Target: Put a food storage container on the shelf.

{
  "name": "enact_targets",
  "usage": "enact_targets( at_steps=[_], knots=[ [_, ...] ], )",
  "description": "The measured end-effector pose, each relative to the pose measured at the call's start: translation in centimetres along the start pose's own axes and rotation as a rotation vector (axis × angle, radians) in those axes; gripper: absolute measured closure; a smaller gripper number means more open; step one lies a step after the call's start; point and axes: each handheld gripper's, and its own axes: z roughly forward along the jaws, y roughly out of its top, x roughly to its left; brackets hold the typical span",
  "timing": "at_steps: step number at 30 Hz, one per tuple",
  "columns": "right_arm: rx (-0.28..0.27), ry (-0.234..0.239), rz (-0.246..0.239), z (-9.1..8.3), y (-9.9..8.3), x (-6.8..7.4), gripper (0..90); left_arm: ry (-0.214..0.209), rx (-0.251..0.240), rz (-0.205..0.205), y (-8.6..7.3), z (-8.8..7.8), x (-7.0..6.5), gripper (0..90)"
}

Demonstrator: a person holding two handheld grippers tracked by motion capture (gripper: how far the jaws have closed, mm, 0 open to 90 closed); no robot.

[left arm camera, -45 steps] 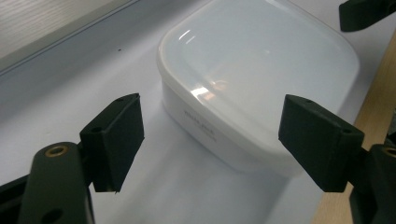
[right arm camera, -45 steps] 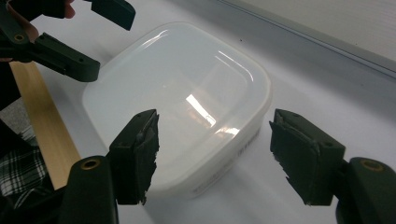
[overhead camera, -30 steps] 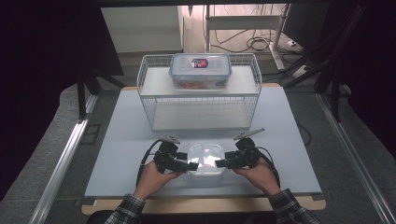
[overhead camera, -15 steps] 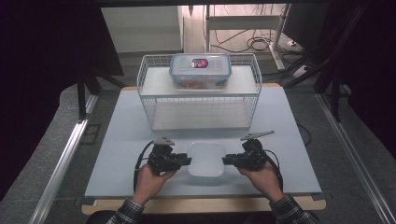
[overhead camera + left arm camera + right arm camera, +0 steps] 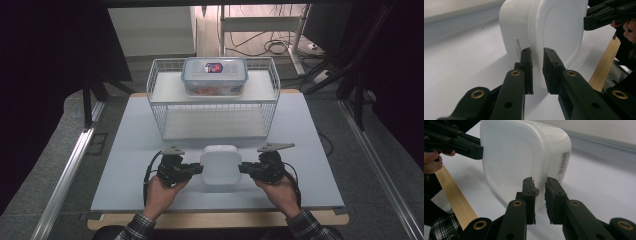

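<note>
White container (image 5: 220,164) at the table's (image 5: 125,165) near edge, pinched by its rim on opposite sides: left gripper (image 5: 196,169) and right gripper (image 5: 243,169) have just clamped, sharing its weight for a level lift

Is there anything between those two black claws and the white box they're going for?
Nothing visible. The left gripper and the right gripper have just been closing, and each now pinches the rim of the white container from its own side, so pads meet plastic directly.

White wire rack (image 5: 212,107), lidded food box (image 5: 215,76) on top, pale table (image 5: 130,155)
</note>
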Motion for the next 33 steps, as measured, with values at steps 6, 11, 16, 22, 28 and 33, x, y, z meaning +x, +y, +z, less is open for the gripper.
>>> enact_targets(
  at_steps=[6,11,16,22,28,33],
  knots=[
    [-0.03,0.004,-0.032,-0.6,0.5,0.2,78.3,0.009,-0.01,0.013,0.5,-0.6,-0.4,79.3],
    [-0.057,0.011,-0.047,-1.1,1.1,0.4,78.6,0.014,-0.016,0.025,1.0,-1.0,-0.5,79.2],
    [-0.085,0.007,-0.07,-1.8,2.2,0.7,78.7,0.025,-0.021,0.049,2.0,-1.5,-0.6,79.0],
    [-0.116,0.002,-0.089,-2.5,3.4,0.9,78.8,0.036,-0.042,0.068,3.2,-2.3,-0.9,78.8],
    [-0.137,-0.002,-0.105,-3.2,4.7,1.1,78.8,0.049,-0.057,0.085,4.3,-2.9,-1.1,78.6],
    [-0.151,-0.009,-0.12,-3.9,5.9,1.3,78.8,0.066,-0.075,0.102,5.5,-3.4,-1.5,78.4]
  ],
)
